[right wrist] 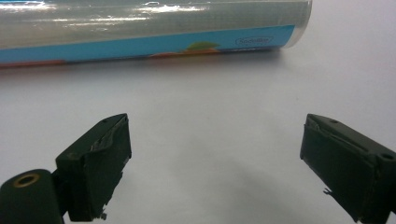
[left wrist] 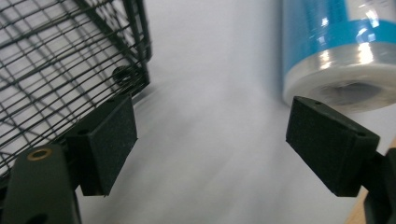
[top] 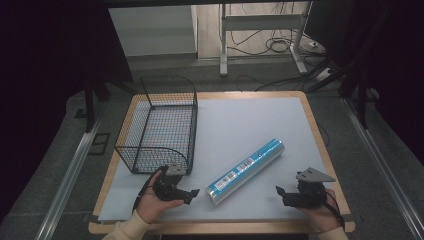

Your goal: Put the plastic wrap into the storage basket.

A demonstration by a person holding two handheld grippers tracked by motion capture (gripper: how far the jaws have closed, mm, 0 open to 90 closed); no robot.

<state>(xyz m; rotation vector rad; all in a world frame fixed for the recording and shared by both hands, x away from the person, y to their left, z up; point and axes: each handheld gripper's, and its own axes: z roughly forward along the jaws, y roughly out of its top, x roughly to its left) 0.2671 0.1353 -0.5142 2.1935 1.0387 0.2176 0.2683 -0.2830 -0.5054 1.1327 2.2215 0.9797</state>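
The roll of blue-labelled wrap lies flat on the bench, right of the middle and toward its near edge, touched by neither tool. Its long axis runs on a diagonal: the near end points toward the near-left, the far end toward the far-right. In the left gripper view it is cut off by the top edge, so just its near end shows, blurred; in the right gripper view its left part runs out of frame, and the small print on the label is too fine to read.

The wire basket stands at the bench's left side, well apart from the roll. The bench carries a pale grey mat with a wooden rim; behind it lie a grey floor, loose cables and a table frame, with dark curtains at both sides.

The left tongs hover near the roll's near end, jaws wide apart on nothing. The right tongs, near the bench's near-right corner, stand open and empty too.
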